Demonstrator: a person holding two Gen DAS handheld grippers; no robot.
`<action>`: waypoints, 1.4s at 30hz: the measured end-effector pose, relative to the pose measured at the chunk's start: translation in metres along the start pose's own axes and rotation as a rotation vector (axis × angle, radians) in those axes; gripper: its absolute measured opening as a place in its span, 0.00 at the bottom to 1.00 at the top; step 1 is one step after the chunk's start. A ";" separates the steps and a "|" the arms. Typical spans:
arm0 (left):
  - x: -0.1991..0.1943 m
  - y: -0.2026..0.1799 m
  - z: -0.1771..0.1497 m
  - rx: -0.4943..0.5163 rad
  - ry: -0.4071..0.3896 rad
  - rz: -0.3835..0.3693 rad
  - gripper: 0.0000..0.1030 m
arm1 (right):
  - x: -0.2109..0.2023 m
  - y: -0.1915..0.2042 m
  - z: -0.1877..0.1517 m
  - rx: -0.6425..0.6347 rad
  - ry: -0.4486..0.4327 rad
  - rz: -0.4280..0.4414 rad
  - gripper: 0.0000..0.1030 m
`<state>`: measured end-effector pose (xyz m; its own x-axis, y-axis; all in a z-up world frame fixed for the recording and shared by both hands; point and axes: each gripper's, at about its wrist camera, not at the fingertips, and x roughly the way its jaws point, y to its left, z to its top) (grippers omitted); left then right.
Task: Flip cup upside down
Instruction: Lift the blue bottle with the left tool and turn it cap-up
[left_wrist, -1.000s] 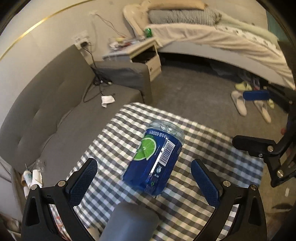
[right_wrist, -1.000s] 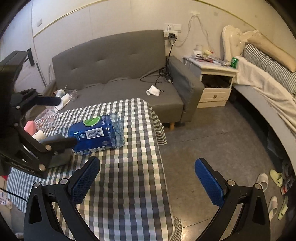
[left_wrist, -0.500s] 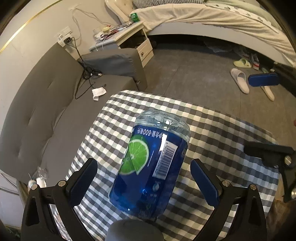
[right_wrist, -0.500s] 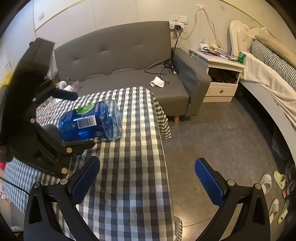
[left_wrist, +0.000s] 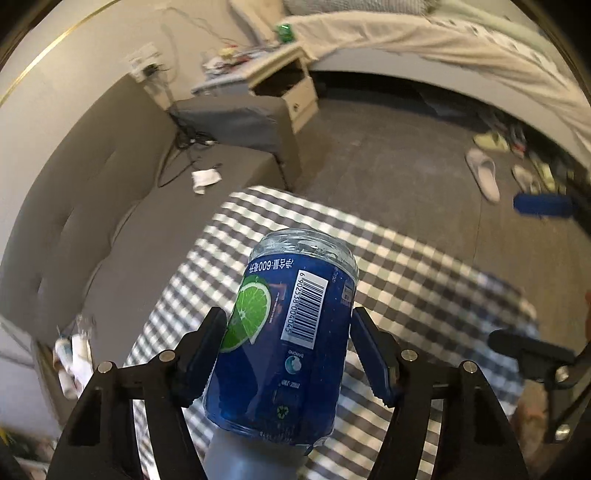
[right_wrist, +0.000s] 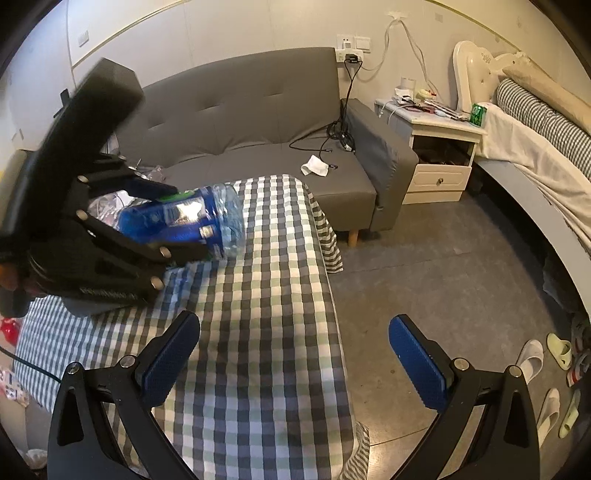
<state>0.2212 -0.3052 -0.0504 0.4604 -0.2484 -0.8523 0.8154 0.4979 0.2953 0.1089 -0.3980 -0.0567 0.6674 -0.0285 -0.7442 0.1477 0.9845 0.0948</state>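
Note:
The cup (left_wrist: 288, 332) is a clear plastic cup with a blue lime label. My left gripper (left_wrist: 284, 354) is shut on its sides and holds it tilted, clear base pointing away, above the checkered table (left_wrist: 424, 280). In the right wrist view the cup (right_wrist: 192, 221) lies nearly level in the left gripper (right_wrist: 166, 221), above the table (right_wrist: 266, 314). My right gripper (right_wrist: 291, 354) is open and empty over the table's near right part. A grey object (left_wrist: 251, 458) hides the cup's near end.
A grey sofa (right_wrist: 258, 122) stands behind the table. A white nightstand (right_wrist: 436, 147) and a bed (right_wrist: 535, 140) are at the right. Slippers (right_wrist: 535, 362) lie on the floor. Clutter (right_wrist: 110, 201) sits at the table's far left.
My left gripper has closed on the cup and lifted it off the table. The right gripper has stayed open and moved a little closer over the table.

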 end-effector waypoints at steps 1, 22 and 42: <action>-0.009 0.002 -0.002 -0.023 -0.003 0.002 0.68 | -0.003 0.000 0.001 0.001 -0.006 -0.001 1.00; -0.104 0.018 -0.176 -0.644 0.126 0.090 0.68 | -0.073 0.106 -0.033 -0.114 -0.085 0.098 1.00; -0.075 0.000 -0.220 -0.754 0.060 0.176 0.71 | -0.049 0.148 -0.042 -0.256 0.013 0.036 1.00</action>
<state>0.1091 -0.1039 -0.0817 0.5237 -0.0787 -0.8483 0.2628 0.9621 0.0730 0.0674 -0.2432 -0.0342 0.6592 0.0082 -0.7519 -0.0665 0.9967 -0.0474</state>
